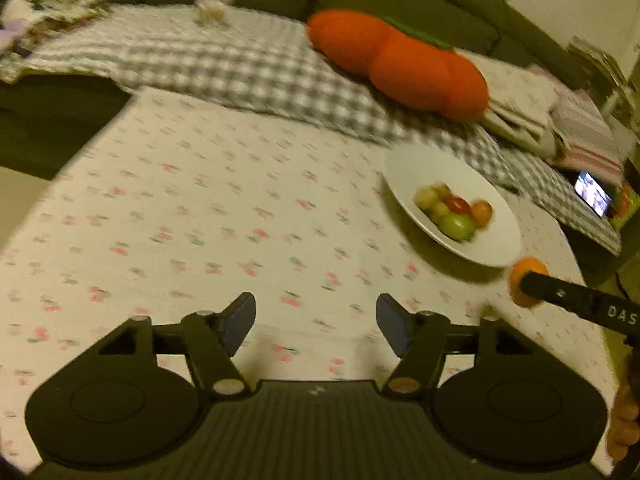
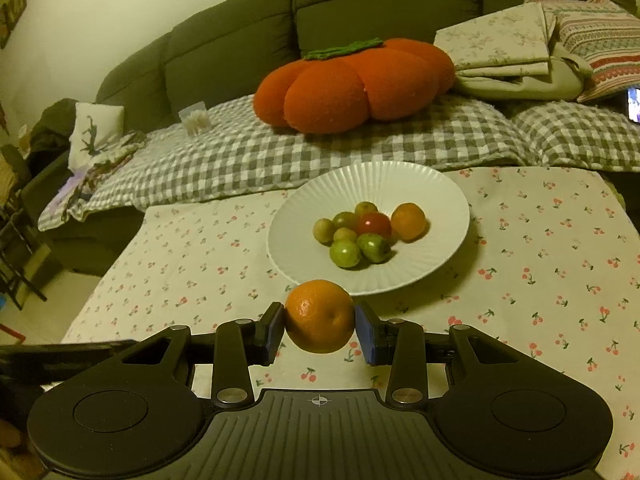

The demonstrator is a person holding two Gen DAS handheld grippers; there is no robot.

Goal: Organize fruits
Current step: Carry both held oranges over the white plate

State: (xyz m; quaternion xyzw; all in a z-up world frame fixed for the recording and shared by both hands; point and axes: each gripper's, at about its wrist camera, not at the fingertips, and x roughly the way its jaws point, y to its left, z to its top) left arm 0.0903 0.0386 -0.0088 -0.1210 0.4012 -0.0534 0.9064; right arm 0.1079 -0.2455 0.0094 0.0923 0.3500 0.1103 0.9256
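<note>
A white ribbed plate (image 2: 436, 200) sits on the cherry-print tablecloth and holds several small green fruits (image 2: 345, 253), a red fruit (image 2: 374, 224) and a small orange (image 2: 408, 221). My right gripper (image 2: 319, 322) is shut on a larger orange (image 2: 319, 316), held just in front of the plate's near rim. In the left wrist view the plate (image 1: 424, 168) is at the right, and the held orange (image 1: 520, 280) shows beside it. My left gripper (image 1: 316, 320) is open and empty over the tablecloth.
A sofa behind the table carries a grey checked blanket (image 2: 320, 148), an orange pumpkin cushion (image 2: 352, 88) and folded linens (image 2: 504, 48). A lit phone screen (image 1: 594, 194) lies at the right. The table's edge (image 1: 60, 176) drops off on the left.
</note>
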